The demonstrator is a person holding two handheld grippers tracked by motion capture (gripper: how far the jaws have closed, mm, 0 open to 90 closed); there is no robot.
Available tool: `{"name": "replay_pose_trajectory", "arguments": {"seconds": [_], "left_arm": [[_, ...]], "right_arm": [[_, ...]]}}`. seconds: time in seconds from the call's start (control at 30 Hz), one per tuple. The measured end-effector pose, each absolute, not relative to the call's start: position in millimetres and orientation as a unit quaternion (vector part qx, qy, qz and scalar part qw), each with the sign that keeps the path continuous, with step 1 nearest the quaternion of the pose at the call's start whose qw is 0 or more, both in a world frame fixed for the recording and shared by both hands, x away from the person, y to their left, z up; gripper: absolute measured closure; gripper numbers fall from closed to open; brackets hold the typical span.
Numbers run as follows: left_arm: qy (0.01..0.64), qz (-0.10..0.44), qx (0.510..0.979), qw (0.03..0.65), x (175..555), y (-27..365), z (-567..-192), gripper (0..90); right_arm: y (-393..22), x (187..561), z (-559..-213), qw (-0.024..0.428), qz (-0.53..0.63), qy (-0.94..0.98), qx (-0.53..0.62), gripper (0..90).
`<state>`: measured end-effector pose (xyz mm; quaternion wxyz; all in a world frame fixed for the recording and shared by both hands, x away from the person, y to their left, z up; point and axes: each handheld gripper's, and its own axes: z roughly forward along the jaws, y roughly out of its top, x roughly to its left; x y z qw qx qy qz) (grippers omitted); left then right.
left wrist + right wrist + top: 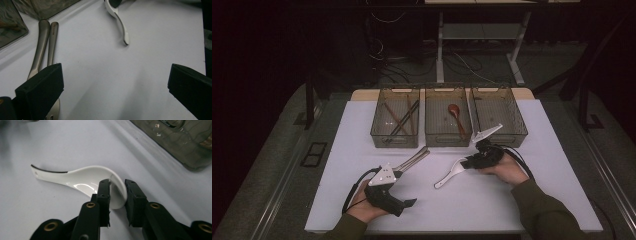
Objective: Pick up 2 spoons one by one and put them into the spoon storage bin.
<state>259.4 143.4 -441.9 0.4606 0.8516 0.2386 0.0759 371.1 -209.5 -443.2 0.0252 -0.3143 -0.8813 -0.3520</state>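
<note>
A white ceramic spoon (451,172) lies on the white table (522,200), its bowl toward the right. My right gripper (468,162) has its jaws on either side of the bowl's rim. In the right gripper view the gripper (117,185) pinches the white spoon (85,180) at the bowl wall, handle pointing left. My left gripper (404,189) rests open at the front left. In the left gripper view the gripper (115,92) stands wide apart over bare table. Two metal utensils (45,42) lie just beside its left jaw, and the white spoon's handle (122,27) lies ahead.
Three translucent bins stand in a row at the back. The left bin (394,139) holds chopsticks (402,120), the middle bin (447,140) a brown spoon (456,114), and the right bin (501,137) nothing I can see. The metal utensils (414,159) lie before the left bin.
</note>
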Motion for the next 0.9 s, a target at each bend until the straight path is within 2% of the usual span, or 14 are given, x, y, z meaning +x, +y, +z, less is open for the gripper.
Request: {"name": "replay_pose_trajectory", "arguments": {"seconds": [0.5, 0.9], "left_arm": [[0.238, 0.075, 0.852, 0.461, 259, 143, -441, 0.0], [0.237, 0.075, 0.852, 0.461, 259, 143, -441, 0.0]], "right_arm": [[-215, 370, -441, 0.054, -0.368, -0.883, -0.287, 83.7], [-218, 369, -430, 0.028, -0.397, -0.872, -0.285, 84.2]]}}
